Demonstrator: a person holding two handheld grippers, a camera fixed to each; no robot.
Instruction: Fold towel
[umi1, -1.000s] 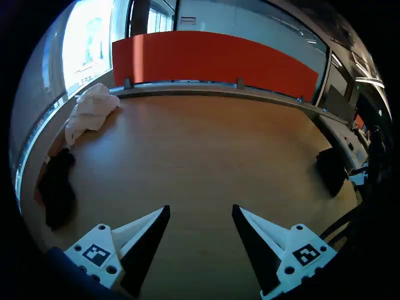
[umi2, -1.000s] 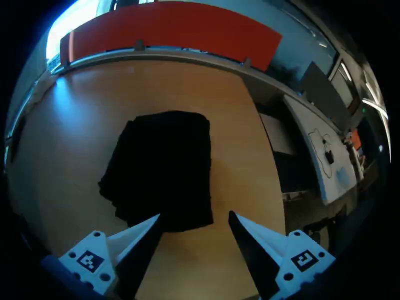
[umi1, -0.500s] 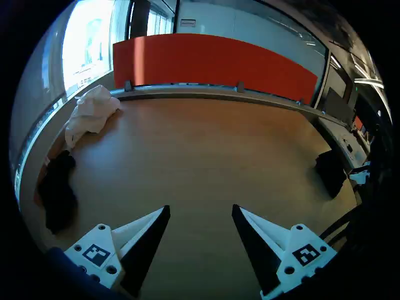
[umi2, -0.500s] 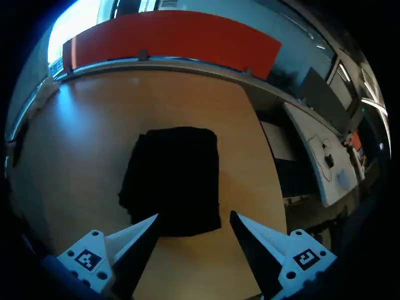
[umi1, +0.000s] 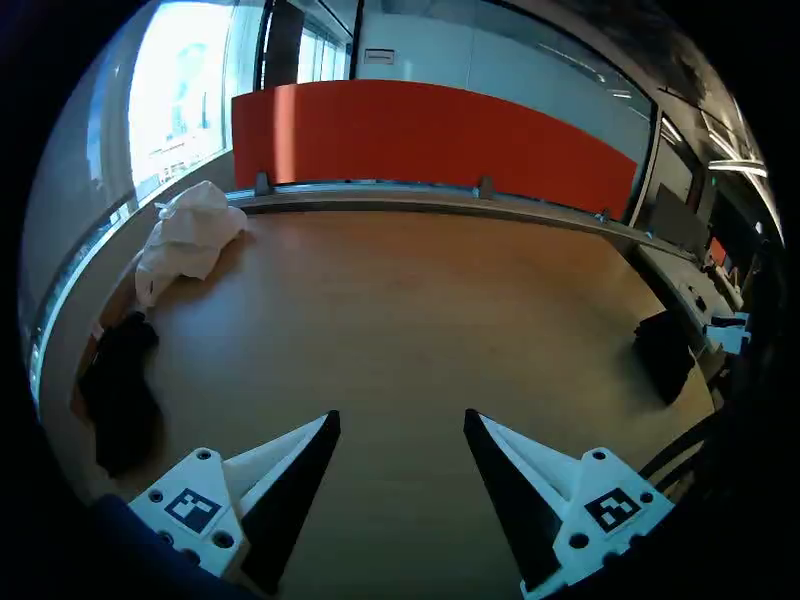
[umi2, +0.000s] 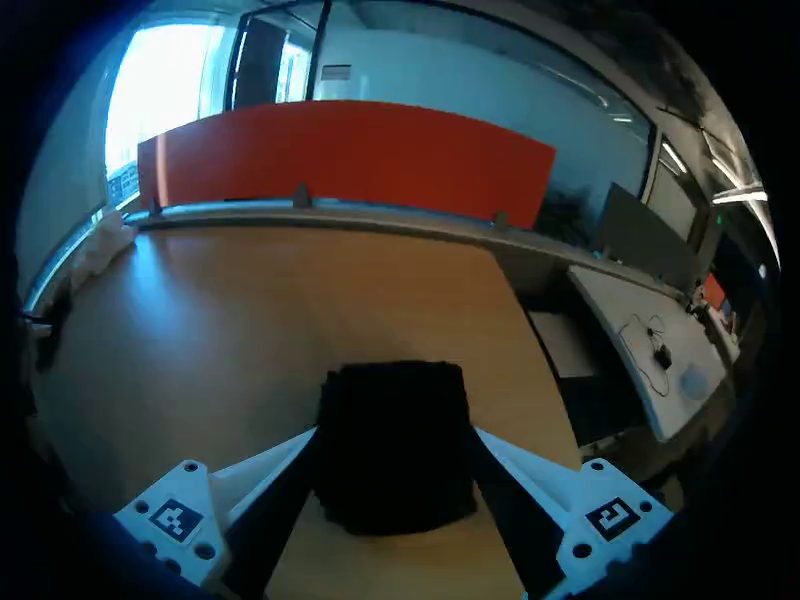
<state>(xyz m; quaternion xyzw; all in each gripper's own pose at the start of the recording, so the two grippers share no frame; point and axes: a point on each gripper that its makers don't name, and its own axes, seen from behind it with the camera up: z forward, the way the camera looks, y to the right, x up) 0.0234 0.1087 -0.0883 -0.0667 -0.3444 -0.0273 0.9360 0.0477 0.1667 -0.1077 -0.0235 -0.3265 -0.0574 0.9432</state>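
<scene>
A folded black towel (umi2: 395, 455) lies flat on the wooden table (umi2: 250, 310), near its right edge. My right gripper (umi2: 392, 440) is open, and the towel sits between its two fingers at their tips; whether they touch it I cannot tell. In the left gripper view the same folded towel (umi1: 665, 350) shows at the far right of the table. My left gripper (umi1: 400, 415) is open above bare wood with nothing between its fingers. A crumpled white towel (umi1: 188, 240) lies at the far left corner, and a crumpled black cloth (umi1: 120, 390) lies at the left edge.
An orange divider panel (umi1: 430, 135) runs along the table's back edge. To the right of the table stands a lower white desk (umi2: 650, 350) with cables on it. Windows line the left side.
The right gripper's view has tipped up and drawn back, so the folded black towel slid from mid-view down to between the fingertips. The left gripper has barely moved.
</scene>
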